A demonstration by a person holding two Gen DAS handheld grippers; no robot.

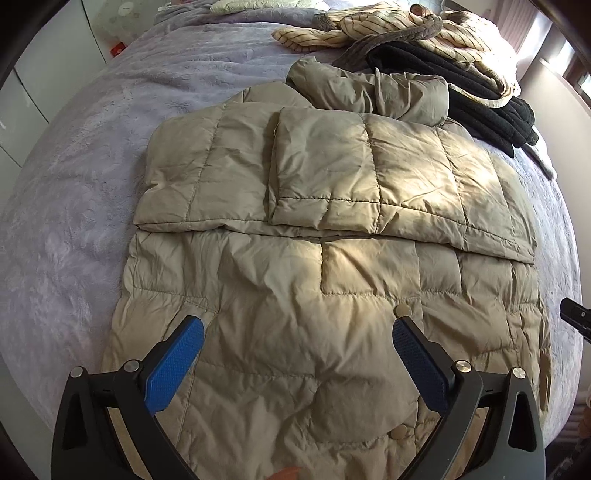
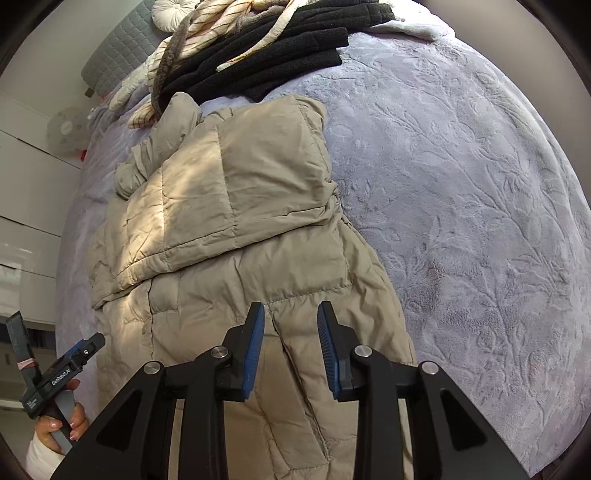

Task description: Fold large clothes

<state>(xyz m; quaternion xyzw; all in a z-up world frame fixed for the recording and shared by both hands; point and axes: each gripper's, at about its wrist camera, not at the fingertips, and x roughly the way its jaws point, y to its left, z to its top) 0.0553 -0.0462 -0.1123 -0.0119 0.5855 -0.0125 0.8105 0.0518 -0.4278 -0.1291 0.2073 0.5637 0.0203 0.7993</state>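
Lilac bedspread (image 2: 461, 177) under tan puffer jacket (image 1: 295, 295), lying flat mid-bed. Sleeves (image 1: 325, 173) already folded across chest; hem half still unfolded. Left gripper (image 1: 299, 332) wide open, right gripper (image 2: 291, 325) part open, both empty above hem. Bottom-up fold remains, likely.

A bed (image 1: 74, 206) covered by a lilac plush blanket (image 2: 461, 192) with an embossed leaf pattern carries everything. A beige quilted coat (image 1: 295, 295) lies flat on it, its upper part folded down over the body. Beyond the coat's far end rests a pile of black (image 1: 480, 114) and striped cream clothes (image 1: 369, 26).
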